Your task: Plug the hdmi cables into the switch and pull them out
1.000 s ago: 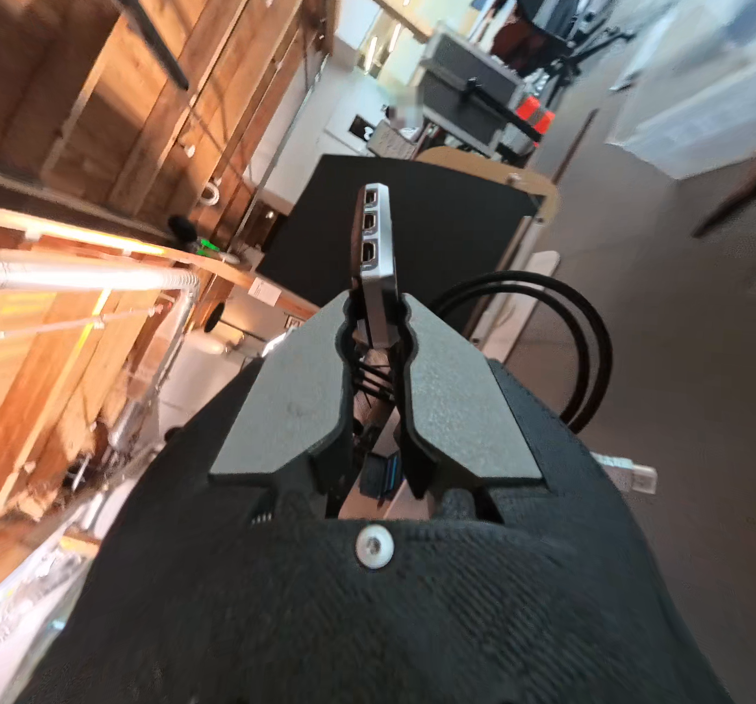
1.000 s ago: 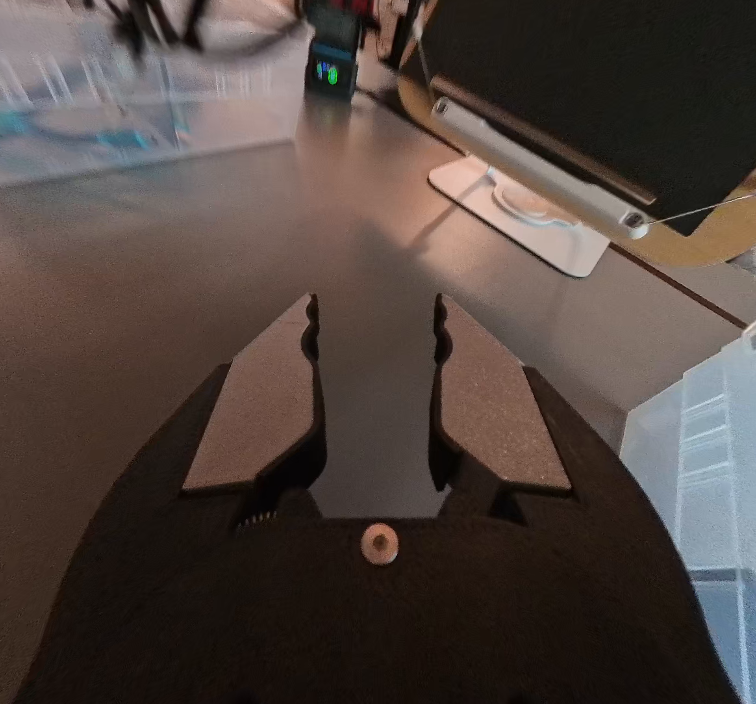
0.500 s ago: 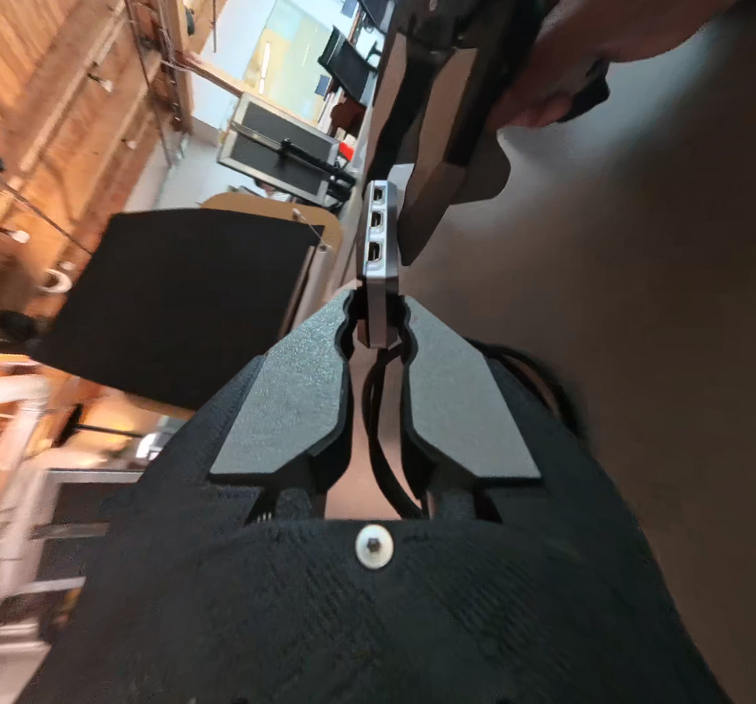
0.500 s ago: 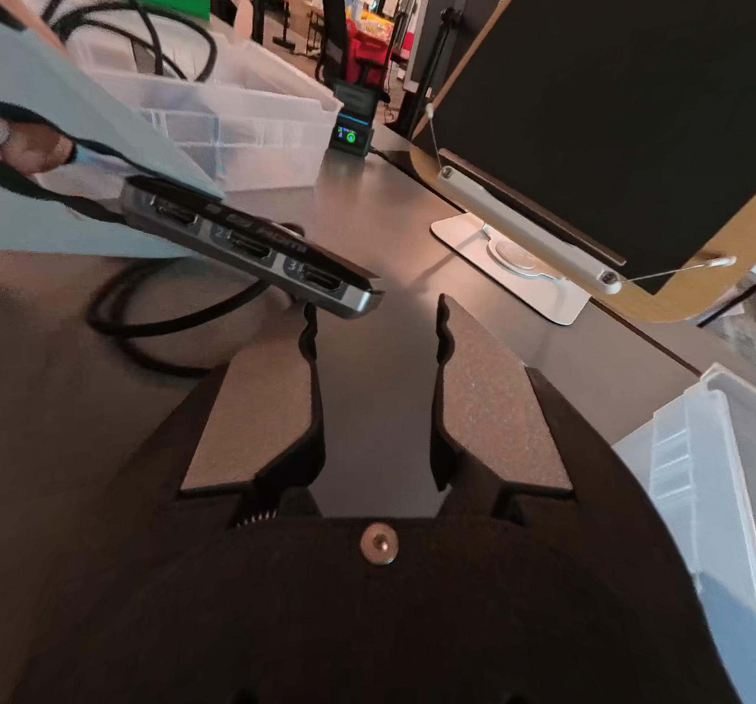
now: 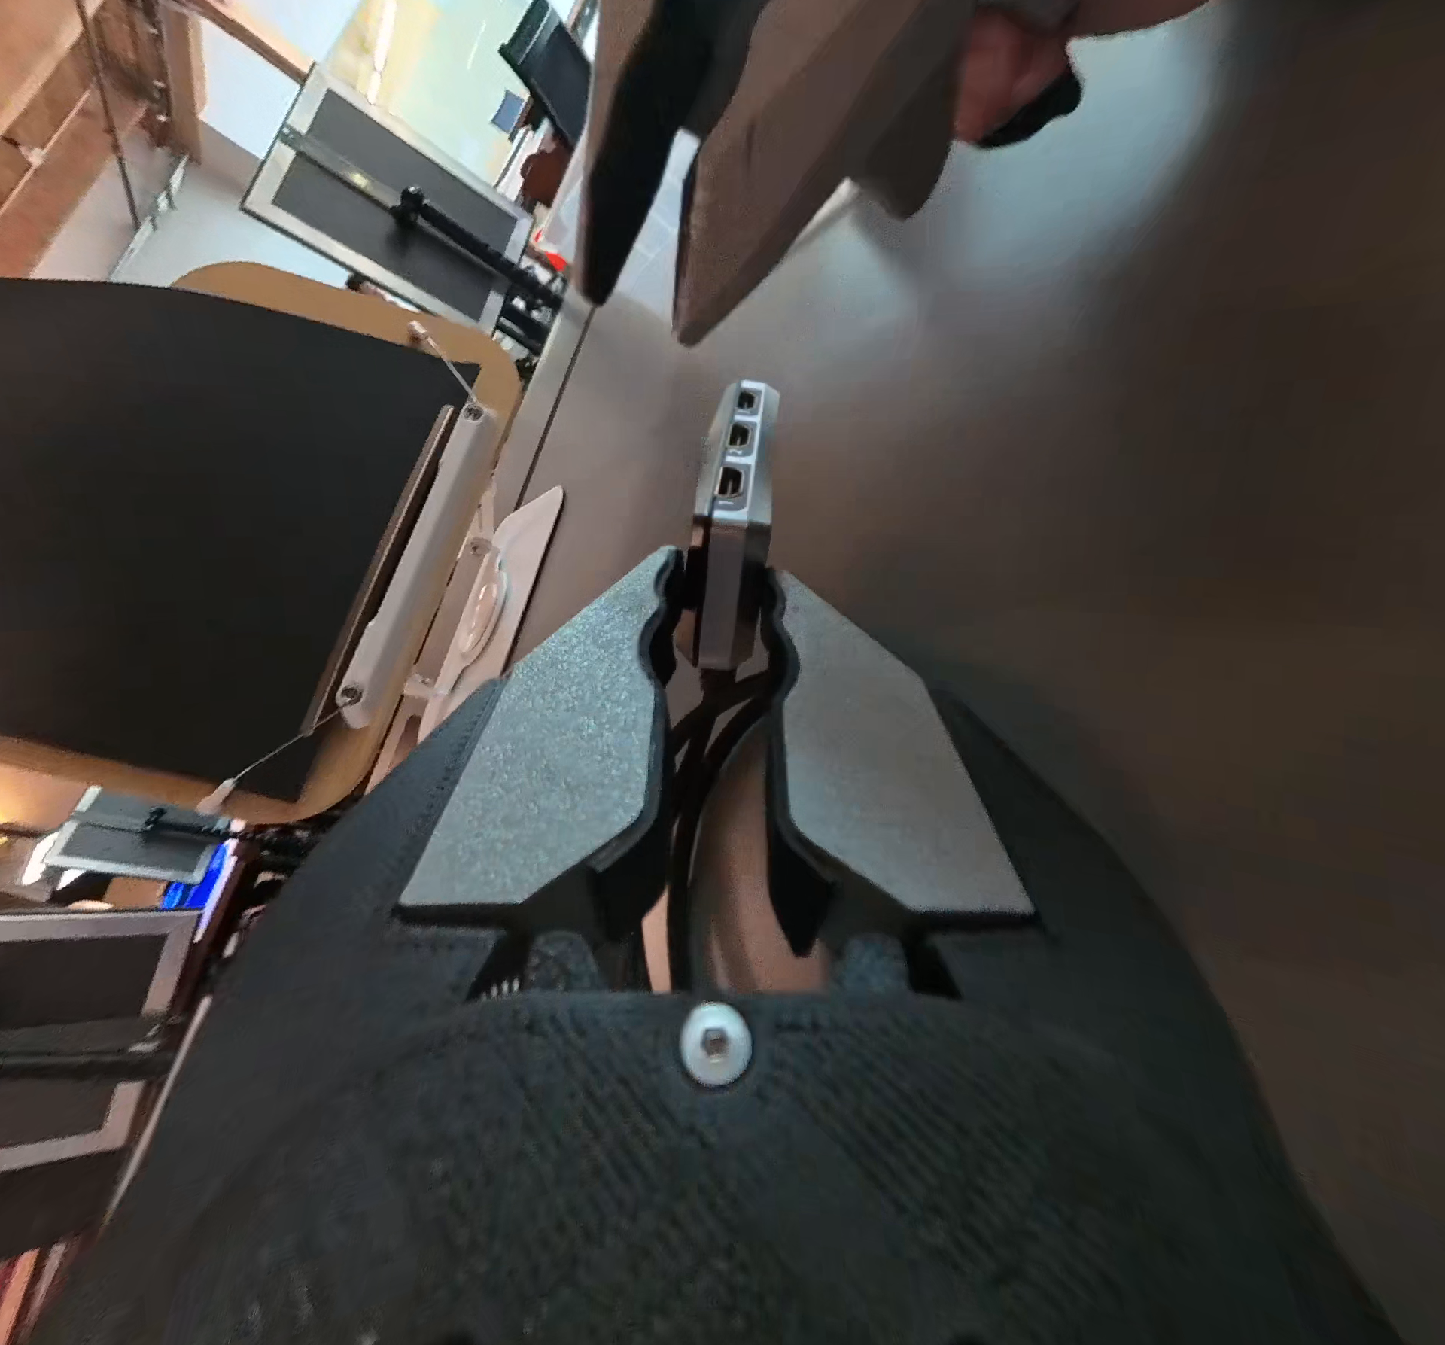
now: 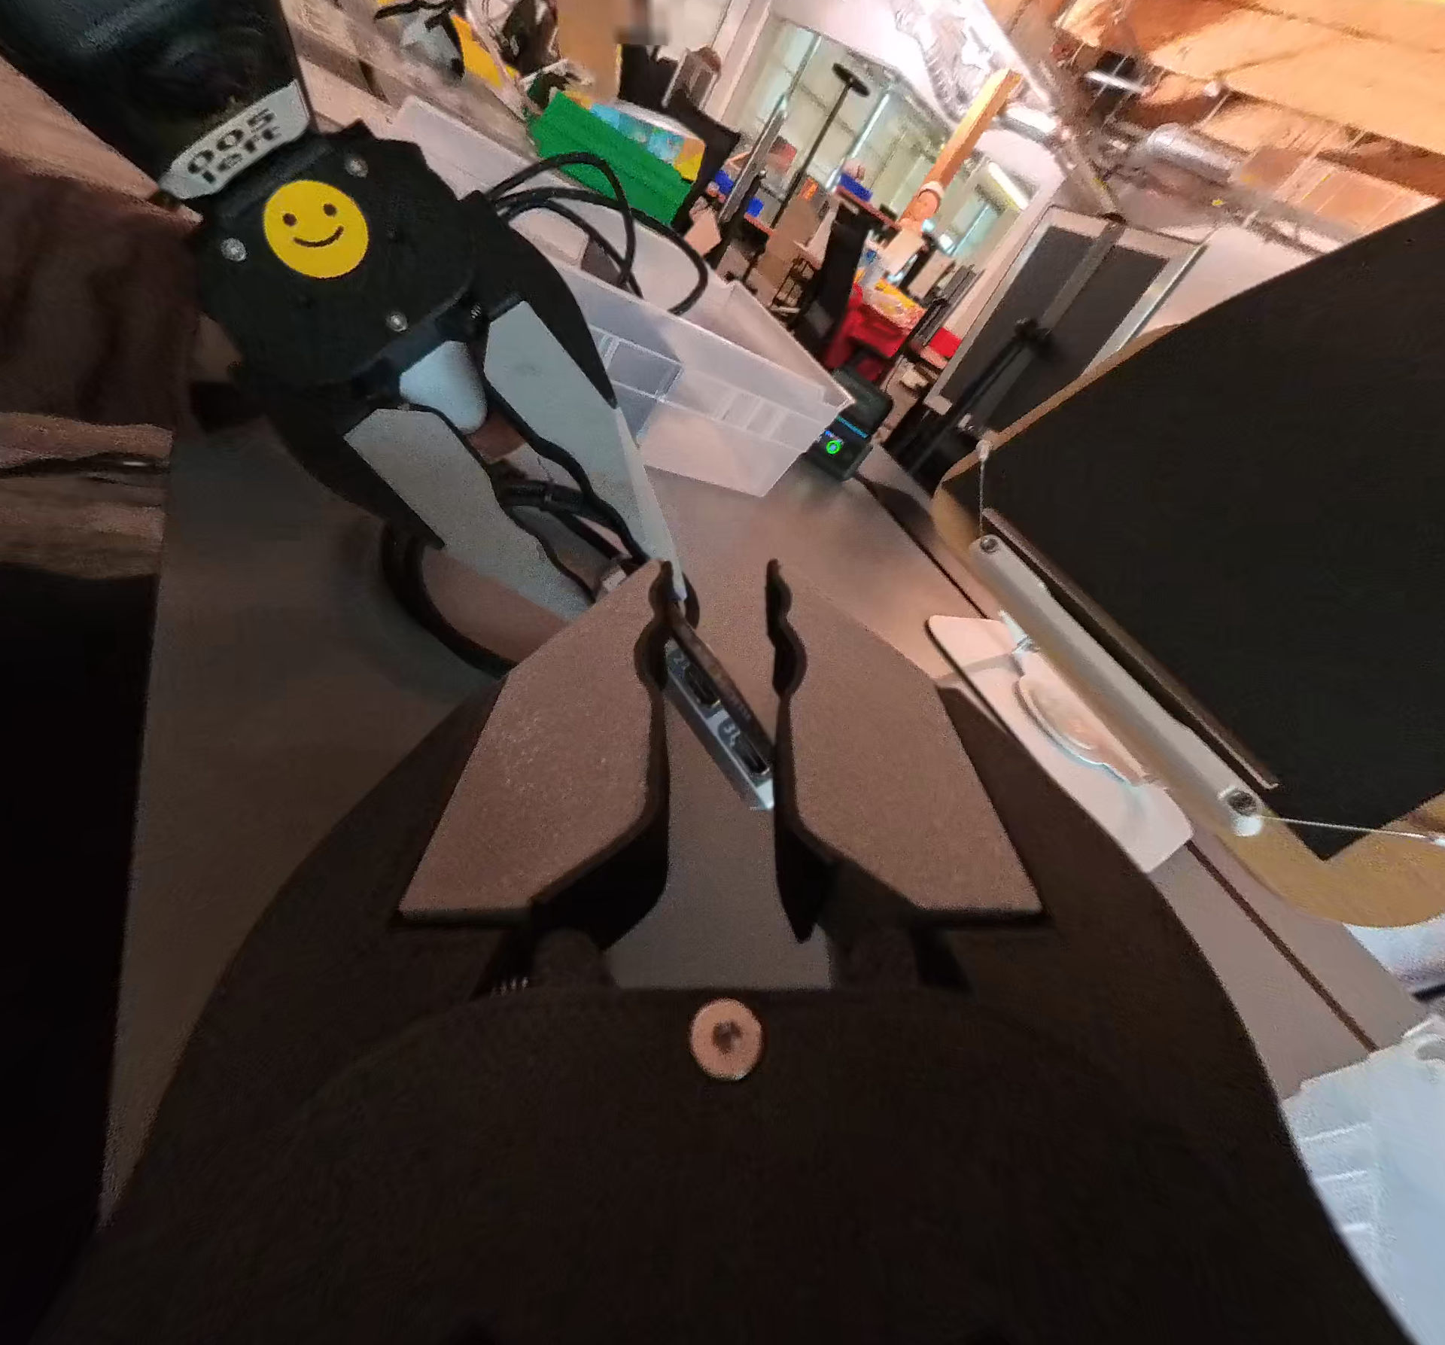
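Grey switch [image 5: 731, 525] pinched in left gripper [image 5: 723, 604] (right gripper's [image 6: 719, 604] grasp unclear).

Brushed-metal switch [image 5: 735, 588], matt table [image 5: 1095, 525], translucent plastic bin [image 6: 704, 385]

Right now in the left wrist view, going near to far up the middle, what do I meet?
Left gripper → black cables between its fingers → grey switch clamped at the fingertips → bare dark table → right gripper.

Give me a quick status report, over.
Left gripper clamped on the grey switch, ports empty. Right gripper narrowed, bare, above the switch, not gripping it. Black cables trail behind; nothing blocks the ports.
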### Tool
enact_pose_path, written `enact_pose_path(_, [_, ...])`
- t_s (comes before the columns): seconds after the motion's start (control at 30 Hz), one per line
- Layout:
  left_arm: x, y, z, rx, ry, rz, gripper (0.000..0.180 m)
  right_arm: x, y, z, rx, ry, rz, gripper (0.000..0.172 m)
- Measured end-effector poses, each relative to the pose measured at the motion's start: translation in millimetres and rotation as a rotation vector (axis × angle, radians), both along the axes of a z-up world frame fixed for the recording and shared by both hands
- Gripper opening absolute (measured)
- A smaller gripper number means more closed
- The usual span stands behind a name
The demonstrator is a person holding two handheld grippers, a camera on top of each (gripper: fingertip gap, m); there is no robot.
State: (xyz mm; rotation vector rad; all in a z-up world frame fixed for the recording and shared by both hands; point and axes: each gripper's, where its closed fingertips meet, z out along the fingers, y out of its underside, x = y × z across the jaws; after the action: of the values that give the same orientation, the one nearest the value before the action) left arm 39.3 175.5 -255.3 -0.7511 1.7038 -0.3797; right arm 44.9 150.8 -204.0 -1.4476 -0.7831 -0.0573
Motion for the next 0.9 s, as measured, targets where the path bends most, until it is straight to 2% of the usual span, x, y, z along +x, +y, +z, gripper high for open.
enact_pose_path(0.1, [1, -1, 5, -0.059, -0.025, -0.001, 0.017, -6, -3, -4, -0.074, 0.055, 0.066, 0.006])
enact_pose_path(0.13, [1, 0, 7, -0.079, -0.034, 0.0, 0.017, -6, -3, -6, -0.088, 0.062, 0.067, 0.007])
enact_pose_path(0.3, [-8, -12, 17, -0.149, -0.085, -0.121, 0.017, 3, 9, -25, -0.144, -0.019, -0.017, 0.033])
enact_pose_path(0.43, [-14, -16, 19, -0.178, -0.072, -0.16, 0.017, -4, 10, -36, -0.15, -0.104, -0.012, 0.036])
enact_pose_path(0.53, [-16, -14, 19, -0.262, -0.054, -0.137, 0.02, -2, 13, -40, -0.131, -0.184, -0.05, 0.024])
enact_pose_path(0.63, [-27, -12, 54, -0.413, -0.118, -0.141, 0.028, 13, 22, -48, -0.169, -0.23, -0.151, 0.019])
enact_pose_path(0.77, [-66, 27, 126, -0.49, -0.283, 0.046, 0.028, 27, 27, -58, -0.196, -0.32, -0.23, 0.018])
enact_pose_path(0.83, [-99, 63, 155, -0.479, -0.386, 0.242, 0.019, 18, 22, -60, -0.191, -0.33, -0.172, 0.017])
enact_pose_path(0.9, [-140, 106, 170, -0.471, -0.466, 0.478, 0.019, 12, 17, -64, -0.192, -0.356, -0.137, 0.017])
